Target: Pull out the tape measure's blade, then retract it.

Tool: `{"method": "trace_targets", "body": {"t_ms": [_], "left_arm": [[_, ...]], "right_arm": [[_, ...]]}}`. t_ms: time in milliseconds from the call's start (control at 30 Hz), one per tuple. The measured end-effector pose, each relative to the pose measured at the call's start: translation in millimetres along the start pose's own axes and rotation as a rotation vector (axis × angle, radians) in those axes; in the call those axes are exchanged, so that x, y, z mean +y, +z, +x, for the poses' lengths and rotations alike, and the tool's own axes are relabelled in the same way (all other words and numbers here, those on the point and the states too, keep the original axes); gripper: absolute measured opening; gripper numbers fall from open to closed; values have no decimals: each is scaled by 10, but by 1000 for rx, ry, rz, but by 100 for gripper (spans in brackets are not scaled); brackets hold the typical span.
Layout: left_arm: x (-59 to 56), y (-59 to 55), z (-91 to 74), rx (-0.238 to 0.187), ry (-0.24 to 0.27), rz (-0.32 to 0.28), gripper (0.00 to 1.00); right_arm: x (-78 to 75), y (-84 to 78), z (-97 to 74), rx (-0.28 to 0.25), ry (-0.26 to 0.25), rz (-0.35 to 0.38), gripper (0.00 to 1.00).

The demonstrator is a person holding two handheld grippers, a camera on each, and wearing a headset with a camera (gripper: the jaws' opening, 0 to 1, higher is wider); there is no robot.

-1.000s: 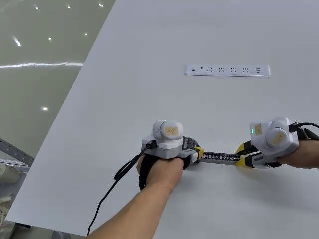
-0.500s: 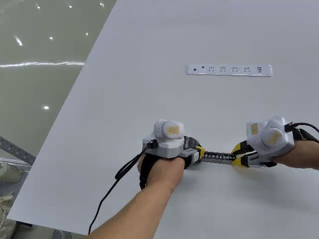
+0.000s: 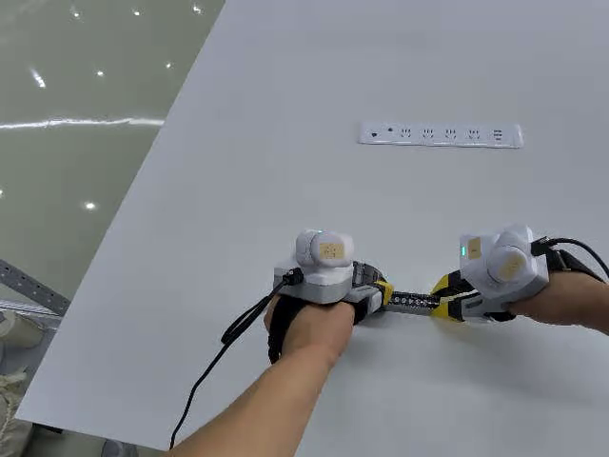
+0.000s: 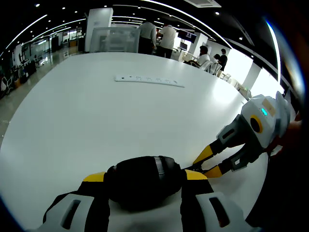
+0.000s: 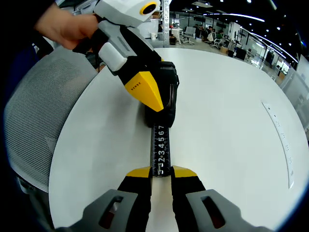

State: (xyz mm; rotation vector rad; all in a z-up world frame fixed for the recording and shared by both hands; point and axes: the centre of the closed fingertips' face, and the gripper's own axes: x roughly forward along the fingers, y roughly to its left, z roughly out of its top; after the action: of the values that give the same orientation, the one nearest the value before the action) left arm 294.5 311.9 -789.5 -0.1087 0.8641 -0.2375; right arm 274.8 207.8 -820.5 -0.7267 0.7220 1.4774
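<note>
- The white-bodied left gripper (image 3: pixel 376 293) with yellow-tipped jaws has its jaws clamped around the black round-bodied tape measure case (image 4: pixel 140 181). In the left gripper view one yellow tip presses each side of the case, so the jaws stand only as far apart as its width.
- The case rests on the white table (image 3: pixel 285 143), on the person's side of the long white power strip (image 3: pixel 441 134) and well apart from it, roughly level with the strip's left end.
- A short stretch of narrow dark blade with white numerals (image 5: pixel 160 145) runs straight out of the case, lying flat just above the tabletop and parallel to the power strip.
- The matching white right gripper (image 5: pixel 161 172) has its jaws nearly closed, pinching the free end of the blade between the two yellow tips; in the right gripper view the numerals 2 to 7 read along the exposed length.
- This gripper also sits on the person's side of the power strip, well apart from it and about level with its middle to right part, with its tips pointing at the case.
- A thin black cable (image 3: pixel 224 343) trails from the back of the left gripper, away from the power strip toward the table's near edge.
</note>
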Motion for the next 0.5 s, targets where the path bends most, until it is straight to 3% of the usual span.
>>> {"method": "trace_targets", "body": {"t_ms": [500], "left_arm": [[2, 3, 0, -2, -4, -3, 56]], "right_arm": [[8, 109, 94, -14, -5, 13, 11]]}}
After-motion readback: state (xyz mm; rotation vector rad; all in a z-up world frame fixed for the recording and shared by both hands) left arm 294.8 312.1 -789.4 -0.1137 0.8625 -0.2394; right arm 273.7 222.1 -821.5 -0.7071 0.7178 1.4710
